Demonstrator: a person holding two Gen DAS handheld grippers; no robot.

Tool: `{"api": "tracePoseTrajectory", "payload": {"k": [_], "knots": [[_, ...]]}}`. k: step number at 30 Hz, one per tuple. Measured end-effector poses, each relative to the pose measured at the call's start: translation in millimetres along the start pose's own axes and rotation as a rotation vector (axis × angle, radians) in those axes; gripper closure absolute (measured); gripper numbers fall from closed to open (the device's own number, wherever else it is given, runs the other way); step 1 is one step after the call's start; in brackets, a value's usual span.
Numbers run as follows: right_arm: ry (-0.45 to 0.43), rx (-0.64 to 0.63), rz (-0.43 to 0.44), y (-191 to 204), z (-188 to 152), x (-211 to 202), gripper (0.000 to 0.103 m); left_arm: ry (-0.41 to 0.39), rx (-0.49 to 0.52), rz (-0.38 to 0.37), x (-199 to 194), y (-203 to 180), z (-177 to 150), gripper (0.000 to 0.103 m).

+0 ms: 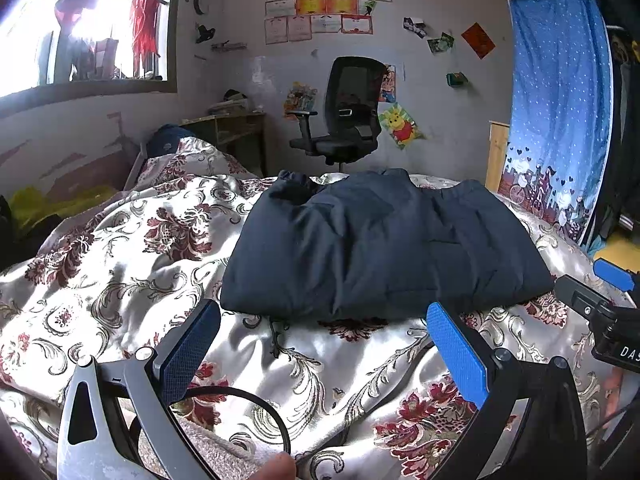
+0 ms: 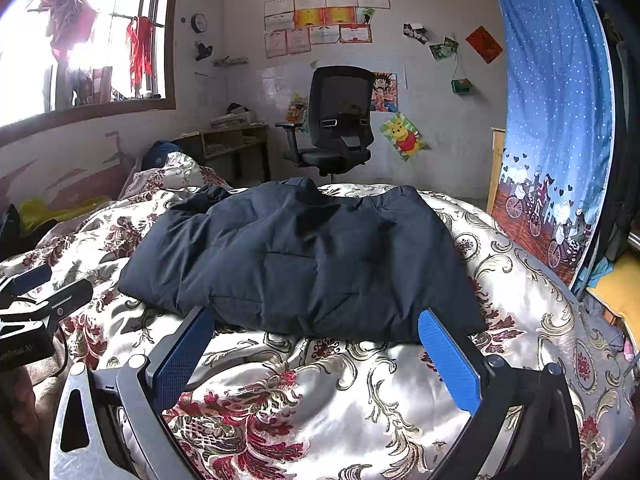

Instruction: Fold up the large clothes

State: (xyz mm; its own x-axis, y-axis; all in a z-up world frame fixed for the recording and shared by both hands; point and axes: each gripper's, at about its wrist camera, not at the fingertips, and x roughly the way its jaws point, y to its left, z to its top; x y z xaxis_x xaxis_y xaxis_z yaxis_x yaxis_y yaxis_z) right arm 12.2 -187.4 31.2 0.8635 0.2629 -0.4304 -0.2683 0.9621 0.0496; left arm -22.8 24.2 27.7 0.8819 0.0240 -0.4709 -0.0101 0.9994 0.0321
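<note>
Left hand-held gripper (image 1: 320,360) spread wide, empty, above the glossy floral satin bedspread (image 1: 120,248). Right hand-held gripper (image 2: 316,364) same: blue pads apart, nothing held. Just beyond both fingertips, the folded navy padded jacket (image 2: 304,256) lies on the bed, looks like sleeves tucked in, hard to confirm. Black mesh office chair (image 2: 336,120) by far wall.
</note>
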Motion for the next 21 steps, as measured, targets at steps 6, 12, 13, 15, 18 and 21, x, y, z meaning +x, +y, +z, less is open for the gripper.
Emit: {"api": "tracePoseTrajectory", "payload": {"k": [6,12,13,15,18,21], "knots": [[0.000,0.002,0.001,-1,0,0,0.000,-0.006,0.055,0.006,2,-11,-2,0.002],[0.003,-0.001,0.002,-1,0,0,0.000,-0.012,0.070,0.006,2,-14,-6,0.002],[0.002,0.000,0.002,0,0,0,0.000,-0.011,0.068,0.007,2,-14,-6,0.002],[0.003,-0.002,0.003,0,0,0,0.000,-0.010,0.064,0.008,3,-14,-6,0.002],[0.003,0.000,0.002,0,0,1,0.000,-0.008,0.058,0.014,2,-14,-6,0.002],[0.011,0.002,0.003,0,-1,1,0.000,-0.003,0.055,0.018,3,-14,-6,0.002]]}}
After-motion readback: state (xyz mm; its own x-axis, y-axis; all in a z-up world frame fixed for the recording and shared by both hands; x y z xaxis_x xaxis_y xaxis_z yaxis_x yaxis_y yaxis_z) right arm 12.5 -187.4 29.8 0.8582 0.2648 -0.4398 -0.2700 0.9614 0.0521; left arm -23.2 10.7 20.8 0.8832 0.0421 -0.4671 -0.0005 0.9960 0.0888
